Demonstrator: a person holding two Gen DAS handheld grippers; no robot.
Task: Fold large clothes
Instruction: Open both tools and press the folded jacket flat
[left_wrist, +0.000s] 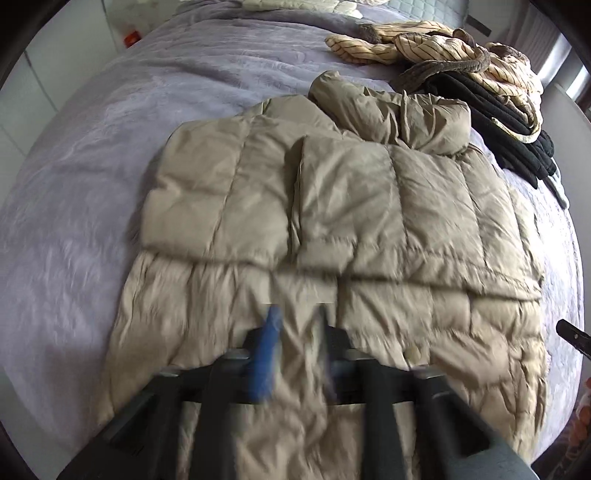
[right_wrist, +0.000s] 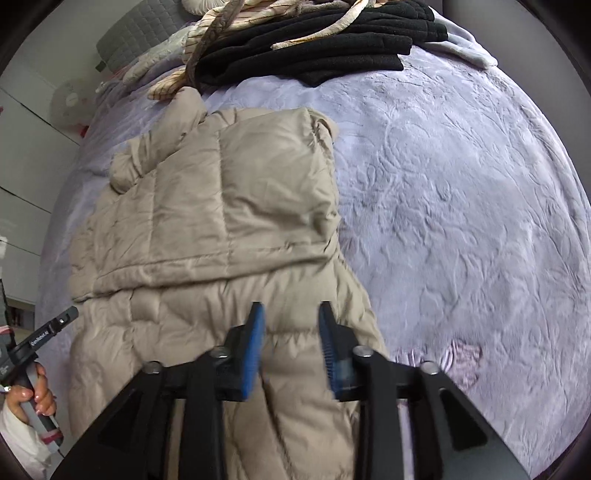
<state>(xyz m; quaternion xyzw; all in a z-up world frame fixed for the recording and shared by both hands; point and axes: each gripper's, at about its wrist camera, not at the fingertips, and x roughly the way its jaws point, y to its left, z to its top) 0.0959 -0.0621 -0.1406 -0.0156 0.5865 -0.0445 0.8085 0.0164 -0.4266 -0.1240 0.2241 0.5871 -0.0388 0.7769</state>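
One beige quilted puffer jacket (left_wrist: 332, 229) lies spread on the lavender plush blanket (left_wrist: 92, 166) covering the bed, its sleeves folded in across the chest and the hood bunched at the far end. The left gripper (left_wrist: 295, 332) sits low over the jacket's near hem, jaws apart with padded fabric bulging up between the blue pads; motion blur hides whether they pinch it. The right gripper (right_wrist: 291, 332) hovers over the same hem near the jacket's right edge, jaws apart and holding nothing. Beyond the hood rests a stack of folded black garments (right_wrist: 332, 40), with a cream striped garment (left_wrist: 424, 44) draped over it.
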